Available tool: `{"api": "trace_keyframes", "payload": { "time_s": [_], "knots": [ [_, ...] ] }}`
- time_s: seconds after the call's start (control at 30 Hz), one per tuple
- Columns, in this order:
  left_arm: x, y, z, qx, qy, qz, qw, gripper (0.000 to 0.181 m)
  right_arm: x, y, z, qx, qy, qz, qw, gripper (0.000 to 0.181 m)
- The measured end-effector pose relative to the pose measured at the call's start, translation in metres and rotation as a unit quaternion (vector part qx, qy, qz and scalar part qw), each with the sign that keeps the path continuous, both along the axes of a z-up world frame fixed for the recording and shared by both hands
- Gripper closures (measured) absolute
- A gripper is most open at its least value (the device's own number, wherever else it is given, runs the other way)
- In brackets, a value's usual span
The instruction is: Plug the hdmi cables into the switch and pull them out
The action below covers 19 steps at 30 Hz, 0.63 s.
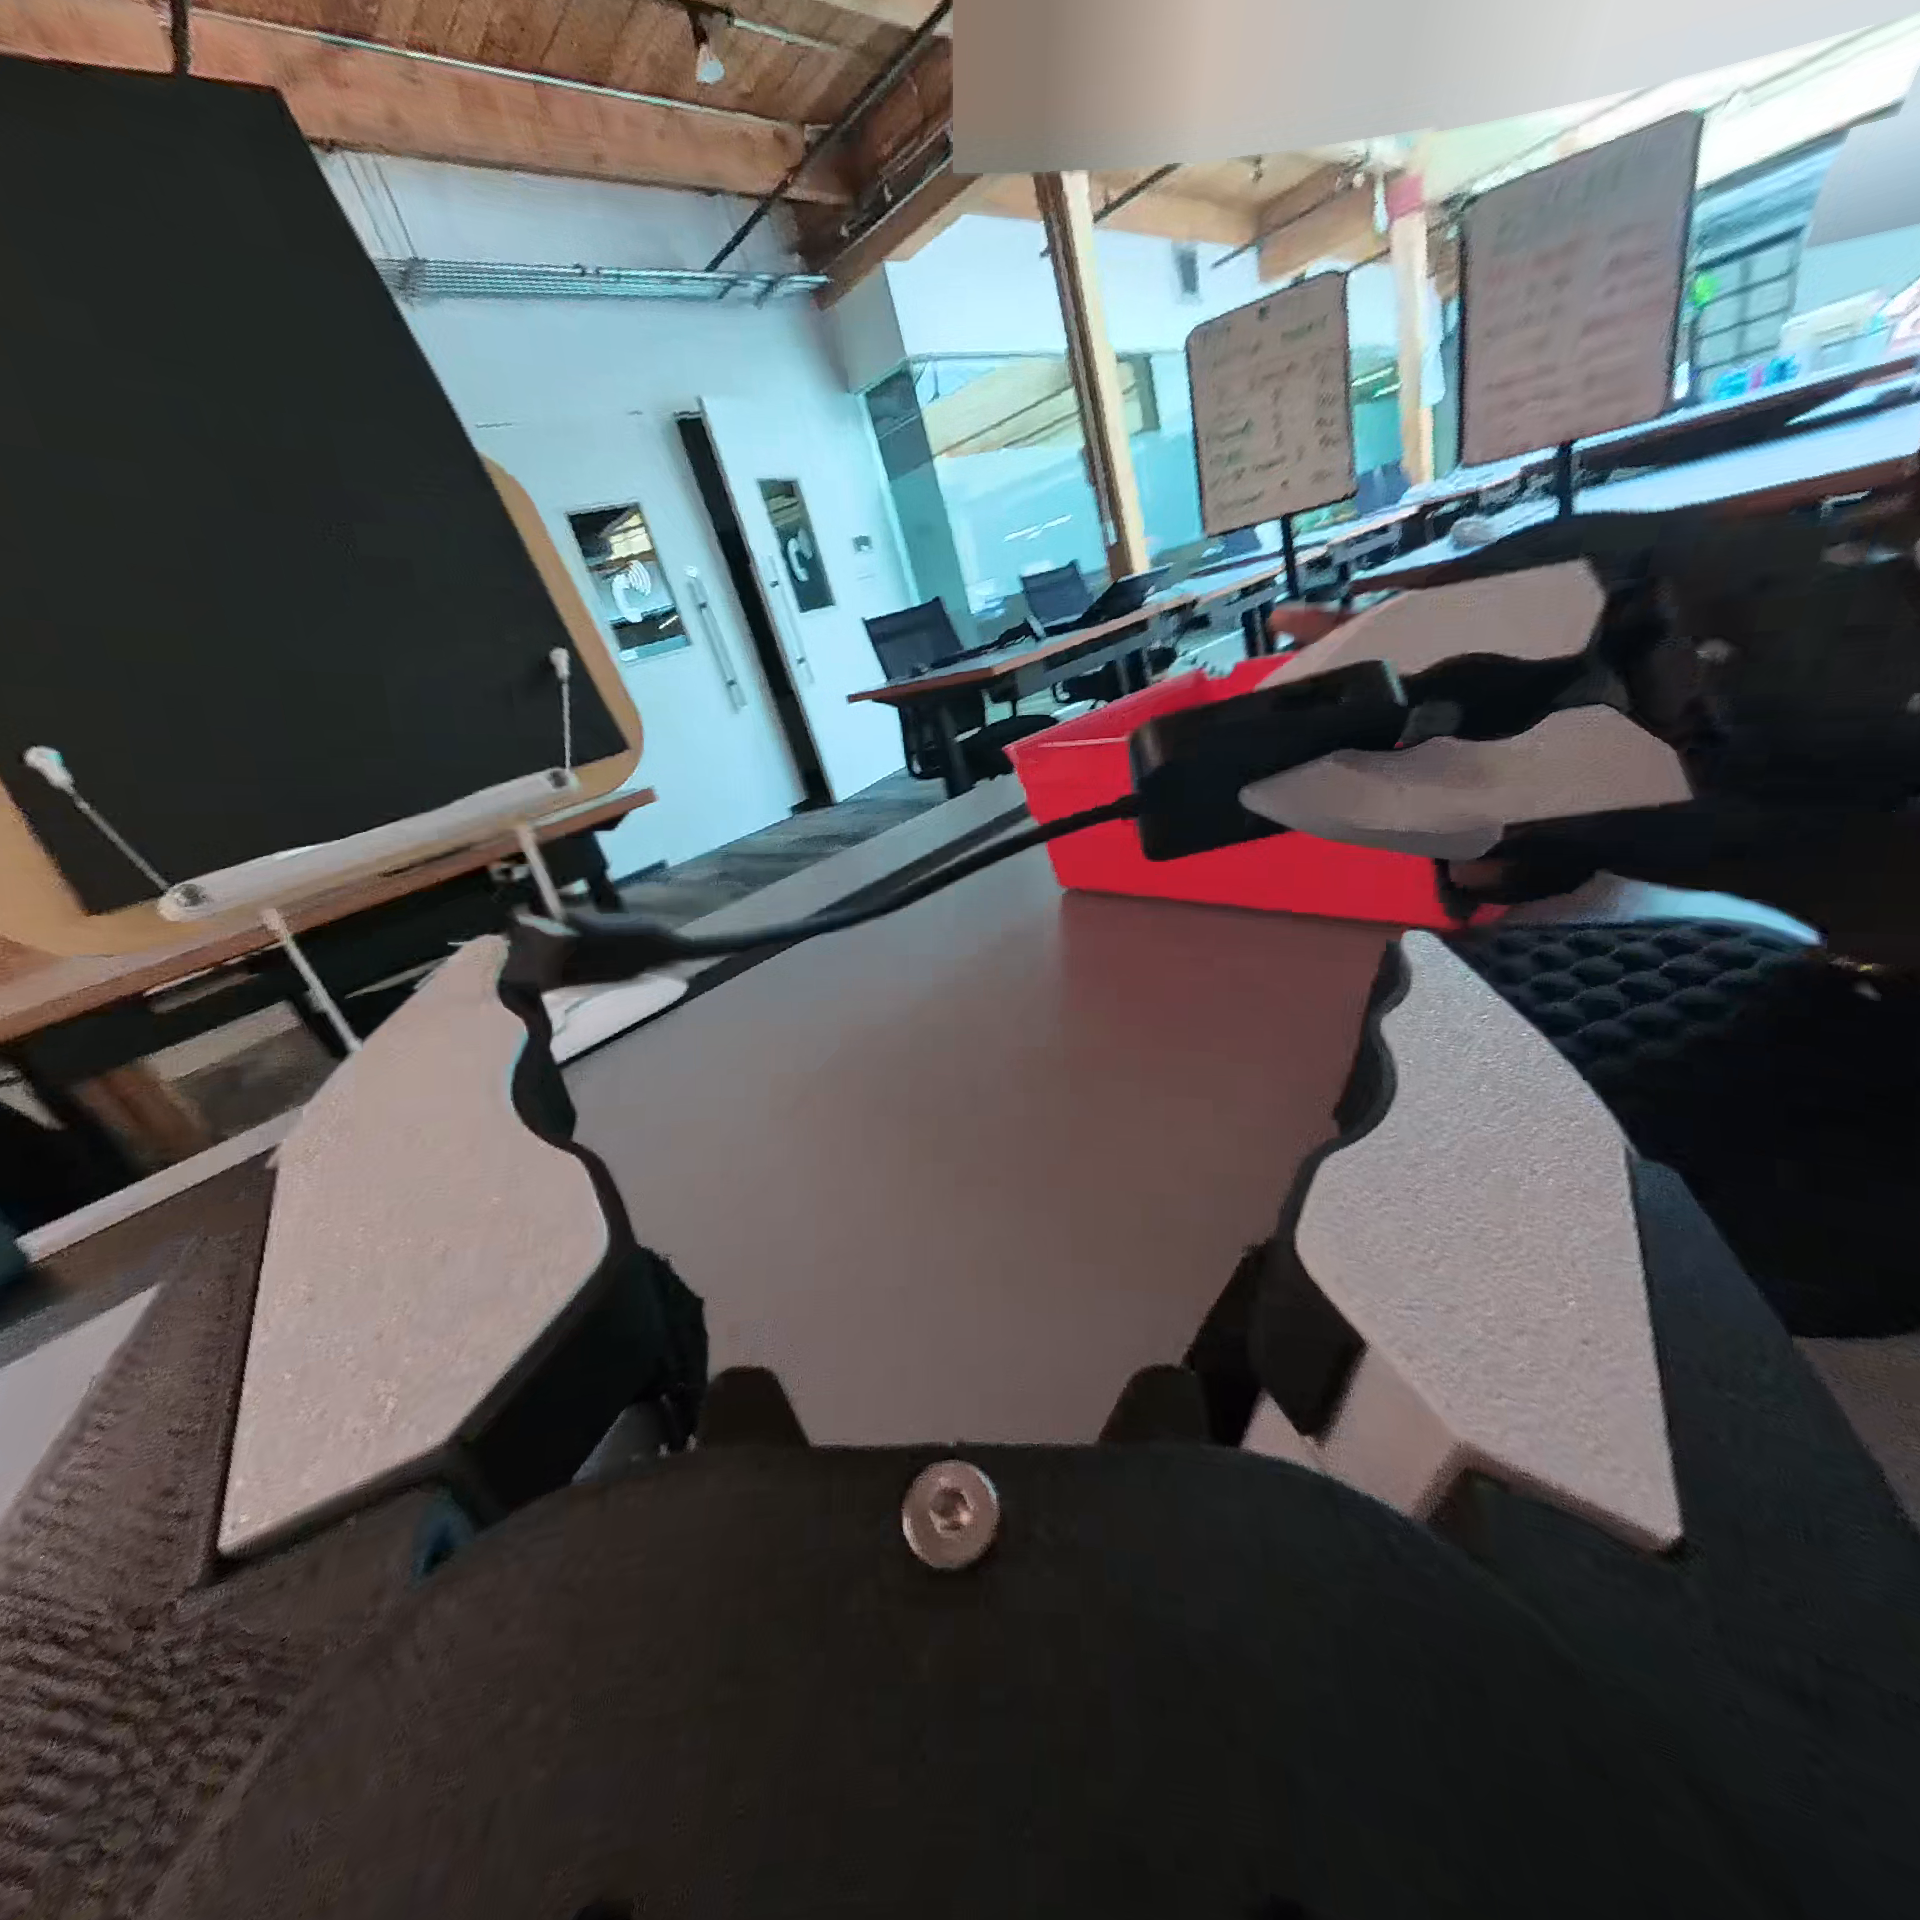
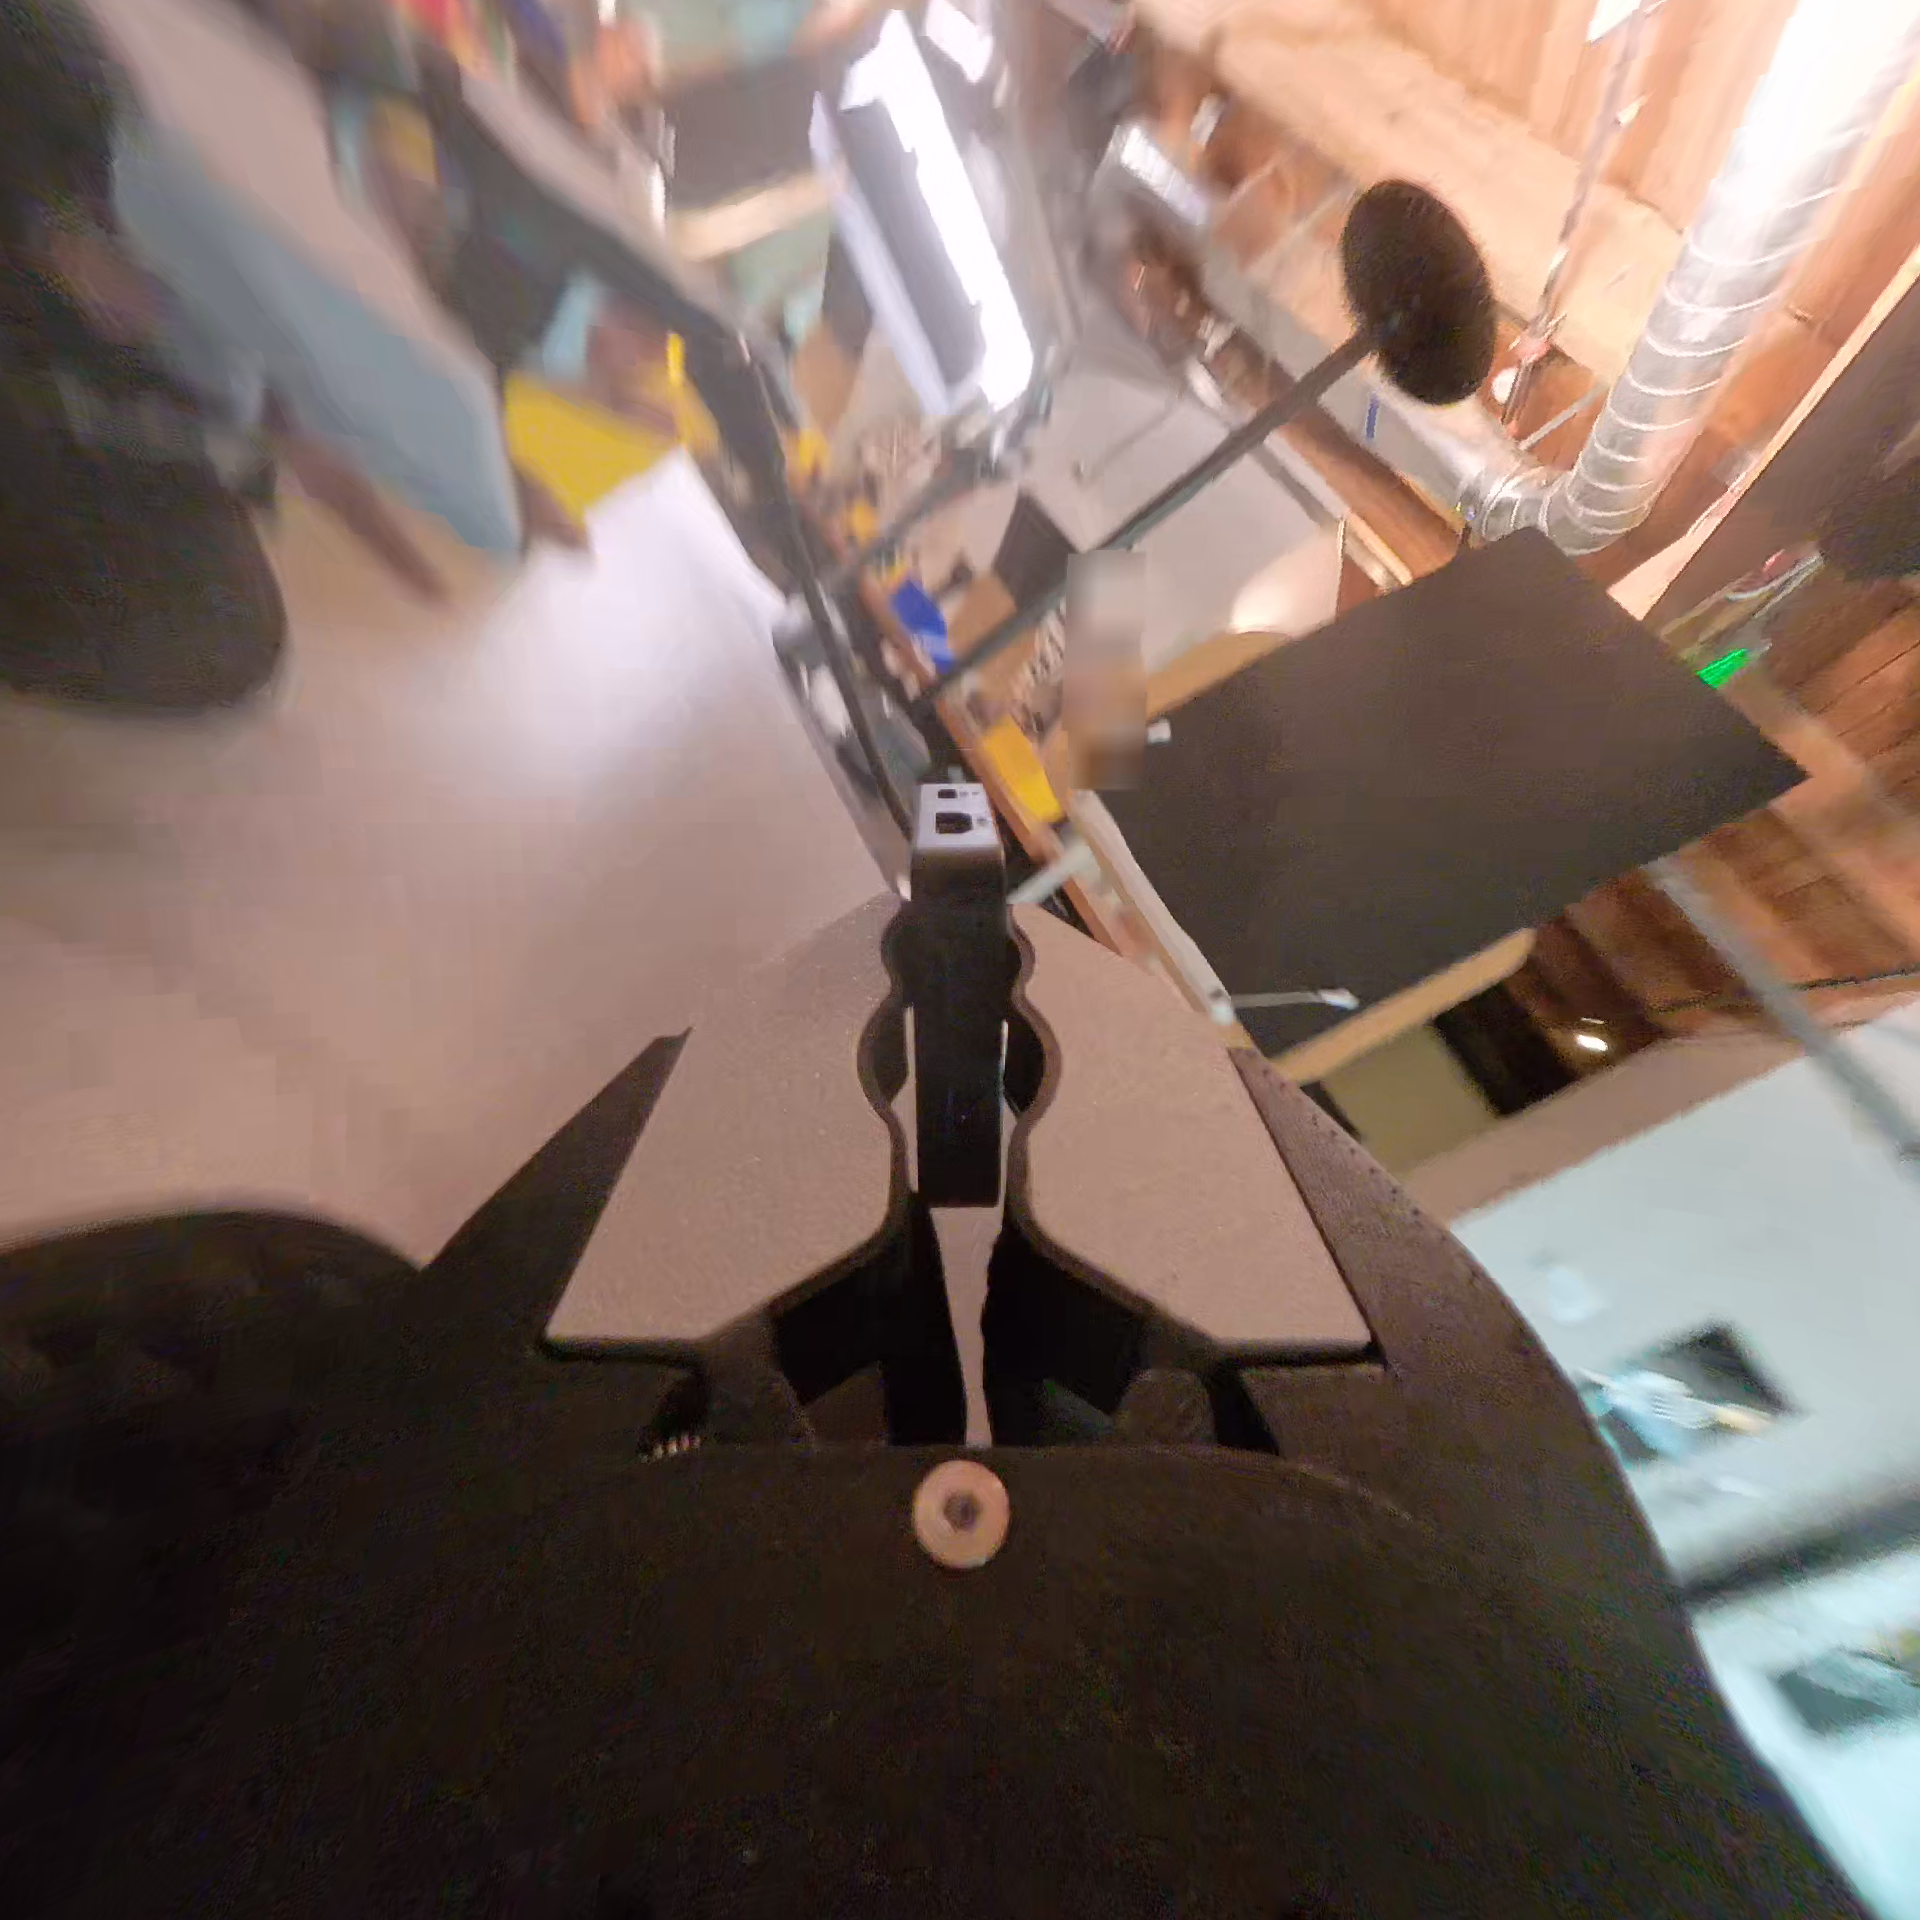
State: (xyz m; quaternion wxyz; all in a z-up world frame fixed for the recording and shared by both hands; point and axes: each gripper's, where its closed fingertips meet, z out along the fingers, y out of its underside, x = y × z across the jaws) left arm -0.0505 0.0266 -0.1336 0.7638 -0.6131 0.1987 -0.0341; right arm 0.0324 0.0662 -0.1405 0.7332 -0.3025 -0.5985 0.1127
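The switch (image 1: 1262, 753) is a small black box. My right gripper (image 1: 1262, 743) is shut on it and holds it above the dark table (image 1: 935, 1091), in front of a red bin (image 1: 1195, 847). A black HDMI cable (image 1: 831, 914) runs from the switch's left end down to the table. Its plug (image 1: 535, 940) lies just beyond my left gripper's left fingertip. My left gripper (image 1: 951, 951) is wide open and empty, low over the table. In the blurred right wrist view, the switch (image 2: 956, 997) sits edge-on in the shut right gripper (image 2: 958, 914), its ports facing away.
A black board on a wooden stand (image 1: 208, 468) is at the left, also in the right wrist view (image 2: 1403, 748). A black mesh object (image 1: 1621, 997) lies right of the left gripper. Desks, chairs and whiteboards (image 1: 1273, 400) stand far behind.
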Motion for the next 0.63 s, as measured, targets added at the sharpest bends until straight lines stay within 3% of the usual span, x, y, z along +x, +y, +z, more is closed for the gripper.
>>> {"api": "trace_keyframes", "payload": {
  "time_s": [0.07,0.17,0.3,0.43,0.47,0.53,0.6,0.63],
  "knots": [
    [-0.007,0.003,-0.001,-0.008,-0.016,0.016,1.000,0.038,0.008,0.017,-0.018,0.040,-0.071,-0.059,0.995,0.168],
    [-0.023,0.005,0.005,-0.002,-0.058,0.048,0.997,0.039,0.014,0.029,-0.053,0.027,-0.186,-0.091,0.978,0.167],
    [-0.052,0.006,0.009,0.000,-0.120,0.100,0.988,0.047,0.019,0.024,-0.088,-0.026,-0.290,-0.069,0.954,0.166],
    [-0.057,0.000,0.019,0.022,-0.202,0.066,0.977,0.047,0.024,0.007,-0.101,-0.110,-0.323,-0.022,0.940,0.151],
    [-0.059,0.000,0.019,0.018,-0.217,0.061,0.974,0.047,0.024,0.003,-0.096,-0.118,-0.310,-0.003,0.943,0.140],
    [-0.059,-0.003,0.024,0.022,-0.260,0.029,0.965,0.047,0.023,-0.017,-0.080,-0.162,-0.268,0.070,0.947,0.099],
    [-0.052,-0.023,0.050,0.079,-0.327,-0.070,0.939,0.039,0.020,-0.042,-0.049,-0.232,-0.175,0.167,0.942,0.068],
    [-0.048,-0.045,0.070,0.133,-0.361,-0.147,0.911,0.037,0.019,-0.055,-0.026,-0.261,-0.107,0.225,0.933,0.052]
  ]
}}
